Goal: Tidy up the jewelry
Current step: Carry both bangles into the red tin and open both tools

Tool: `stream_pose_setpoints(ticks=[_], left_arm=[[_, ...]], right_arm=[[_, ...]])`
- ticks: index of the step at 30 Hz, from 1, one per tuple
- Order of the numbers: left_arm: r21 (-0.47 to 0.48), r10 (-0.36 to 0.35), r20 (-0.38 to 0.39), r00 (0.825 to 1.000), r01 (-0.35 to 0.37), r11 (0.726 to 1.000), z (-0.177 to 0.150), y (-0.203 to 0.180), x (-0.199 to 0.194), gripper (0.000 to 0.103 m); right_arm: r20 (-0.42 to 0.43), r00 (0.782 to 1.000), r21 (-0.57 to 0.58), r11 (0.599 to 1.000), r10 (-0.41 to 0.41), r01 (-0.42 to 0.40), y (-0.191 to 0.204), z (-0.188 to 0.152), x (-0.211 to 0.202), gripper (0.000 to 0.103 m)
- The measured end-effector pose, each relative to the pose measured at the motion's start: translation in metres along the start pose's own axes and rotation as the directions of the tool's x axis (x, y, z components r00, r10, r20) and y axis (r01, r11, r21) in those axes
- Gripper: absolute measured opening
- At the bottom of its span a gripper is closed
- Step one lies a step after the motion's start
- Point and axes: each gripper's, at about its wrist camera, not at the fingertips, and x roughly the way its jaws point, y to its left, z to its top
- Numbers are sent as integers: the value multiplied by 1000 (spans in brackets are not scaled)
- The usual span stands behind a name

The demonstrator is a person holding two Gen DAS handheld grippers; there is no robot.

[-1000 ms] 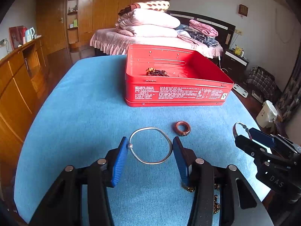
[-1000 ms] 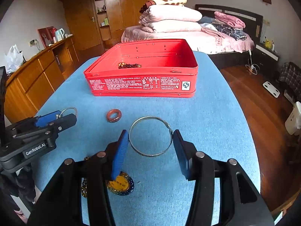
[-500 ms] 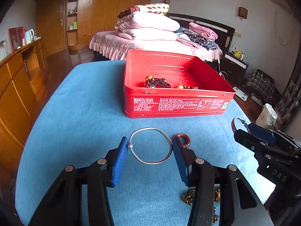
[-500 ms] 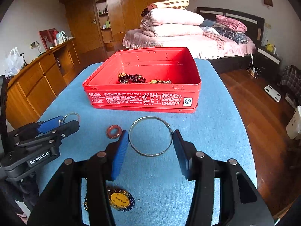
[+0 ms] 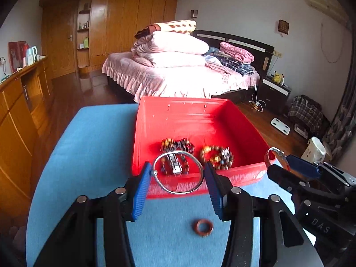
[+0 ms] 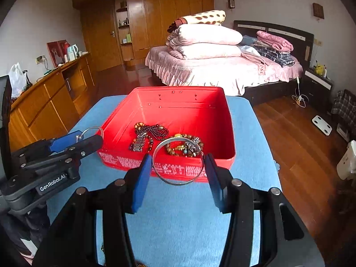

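My left gripper [image 5: 177, 166] is shut on a thin silver bangle [image 5: 178, 192], pinched across its width between the blue pads. It hangs over the near wall of the open red tin [image 5: 178, 111]. My right gripper [image 6: 178, 158] is shut on a second silver bangle [image 6: 178, 183] over the same wall of the tin [image 6: 178, 102]. Beaded bracelets [image 5: 215, 155] and a dark bead string [image 6: 153, 130] lie inside. Each gripper shows in the other's view, the right [image 5: 278, 164] and the left [image 6: 89, 136], side by side.
A small brown ring [image 5: 202, 227] lies on the blue tablecloth [image 5: 89, 144] below my left fingers. The table's edge drops to wooden floor on the right [image 6: 289, 133]. A wooden cabinet [image 6: 44, 102] runs along the left, and a bed stands beyond the table.
Both grippers have risen and moved forward with their bangles, from over the cloth to the tin's near wall. The brown ring has slid back under the left fingers.
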Motion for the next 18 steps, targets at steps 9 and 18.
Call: stream_pose_setpoints(ticks=[9,18], left_arm=[[-5,16,-48,999,-16,1000,36,-4,63,48],[-19,28,-106,994,-30,999,37,8,106,48]], right_arm=[[-45,999,8,1000,15,-14,-9,38,53,47],[-114,993,33,999,6,-2,-21,41,103,47]])
